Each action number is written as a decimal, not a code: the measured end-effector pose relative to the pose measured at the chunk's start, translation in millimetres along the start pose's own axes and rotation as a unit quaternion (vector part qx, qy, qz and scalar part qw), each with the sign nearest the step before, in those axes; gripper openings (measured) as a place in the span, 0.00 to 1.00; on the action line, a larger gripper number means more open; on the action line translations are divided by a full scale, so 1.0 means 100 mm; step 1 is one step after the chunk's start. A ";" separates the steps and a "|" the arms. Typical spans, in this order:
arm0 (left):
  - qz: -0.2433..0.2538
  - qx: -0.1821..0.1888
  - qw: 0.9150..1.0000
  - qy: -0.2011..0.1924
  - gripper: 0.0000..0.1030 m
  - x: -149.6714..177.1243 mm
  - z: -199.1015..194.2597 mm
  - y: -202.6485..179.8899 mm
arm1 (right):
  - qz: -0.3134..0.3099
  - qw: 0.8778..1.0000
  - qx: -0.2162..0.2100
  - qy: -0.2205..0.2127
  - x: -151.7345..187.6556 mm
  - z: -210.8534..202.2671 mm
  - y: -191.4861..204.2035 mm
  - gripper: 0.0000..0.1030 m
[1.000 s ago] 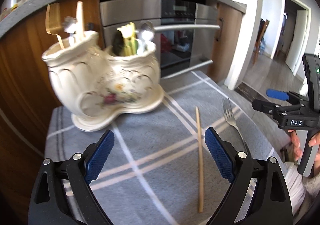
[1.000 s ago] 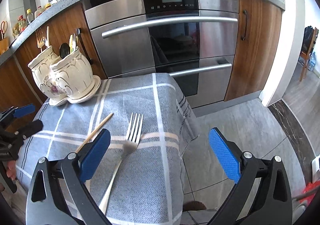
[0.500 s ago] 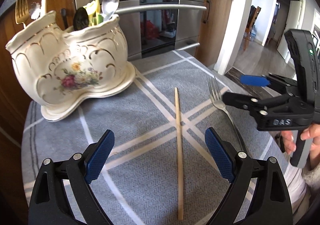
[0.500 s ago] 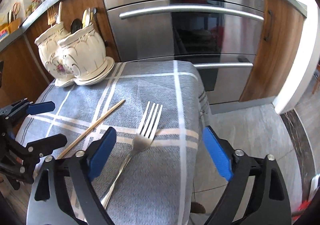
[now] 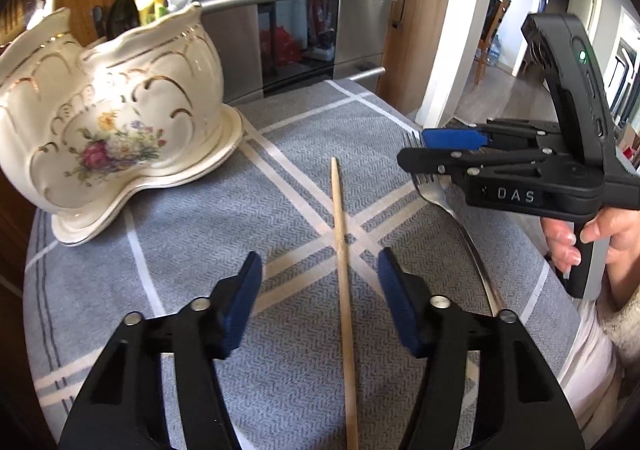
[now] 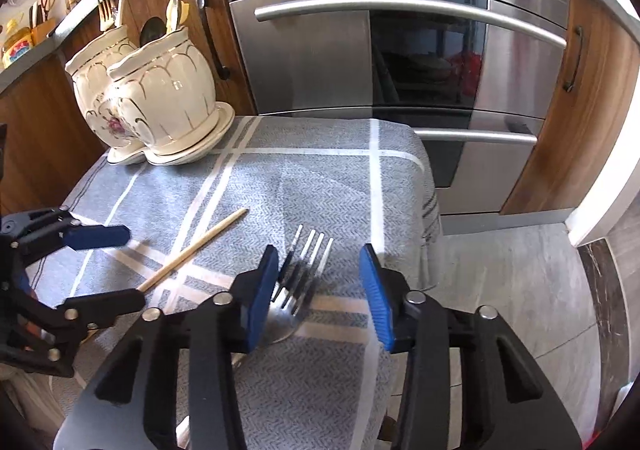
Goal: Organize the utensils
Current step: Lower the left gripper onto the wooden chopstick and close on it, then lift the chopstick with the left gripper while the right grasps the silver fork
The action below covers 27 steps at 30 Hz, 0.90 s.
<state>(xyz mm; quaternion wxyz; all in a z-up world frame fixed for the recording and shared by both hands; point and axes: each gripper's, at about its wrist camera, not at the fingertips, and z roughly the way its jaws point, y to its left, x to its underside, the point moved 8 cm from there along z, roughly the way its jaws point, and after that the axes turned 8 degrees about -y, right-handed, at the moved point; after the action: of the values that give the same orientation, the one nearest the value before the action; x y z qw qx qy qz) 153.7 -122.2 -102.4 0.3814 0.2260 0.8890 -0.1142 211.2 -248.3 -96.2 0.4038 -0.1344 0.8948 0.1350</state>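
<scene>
A wooden chopstick [image 5: 343,270] lies on the grey checked cloth [image 5: 180,290], running between the open fingers of my left gripper [image 5: 320,290], nearer the right one; it also shows in the right wrist view [image 6: 192,250]. A steel fork [image 6: 304,262] lies to its right, tines between the open fingers of my right gripper [image 6: 320,282]; the left wrist view shows the fork [image 5: 460,221] under that gripper [image 5: 436,151]. A cream flowered ceramic utensil holder [image 5: 108,117] with spoons and forks in it stands at the far left [image 6: 156,89].
A steel oven front [image 6: 400,49] and wooden cabinets [image 6: 592,97] stand behind the small table. The cloth hangs over the table's right edge [image 6: 428,201], with tiled floor [image 6: 500,290] beyond. A doorway [image 5: 560,29] opens to the right.
Both grippers have narrowed their openings and moved in low over the cloth. The left now straddles the chopstick; the right now straddles the fork's tines.
</scene>
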 end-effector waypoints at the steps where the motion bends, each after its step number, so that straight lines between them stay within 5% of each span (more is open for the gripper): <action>1: 0.002 0.005 1.000 0.002 0.51 0.00 0.02 -0.02 | -0.002 1.000 -0.003 0.000 0.00 0.01 0.02 0.35; 16: 0.065 -0.014 0.998 0.006 0.06 -0.07 0.17 -0.19 | 0.044 0.997 -0.056 0.001 -0.01 0.01 0.01 0.19; 19: 0.066 -0.013 0.998 0.004 0.05 -0.08 0.18 -0.19 | 0.051 0.997 -0.062 0.000 -0.01 -0.01 0.01 0.04; 27: 0.054 -0.001 0.999 -0.003 0.05 -0.09 0.16 -0.17 | 0.063 0.996 -0.053 -0.022 -0.10 -0.14 0.01 0.03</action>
<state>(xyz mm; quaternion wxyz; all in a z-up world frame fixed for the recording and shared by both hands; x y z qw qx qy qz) 161.3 -145.9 -106.1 0.3901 0.2730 0.8744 -0.0931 207.3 -251.4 -79.8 0.4068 -0.0962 0.8837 0.2104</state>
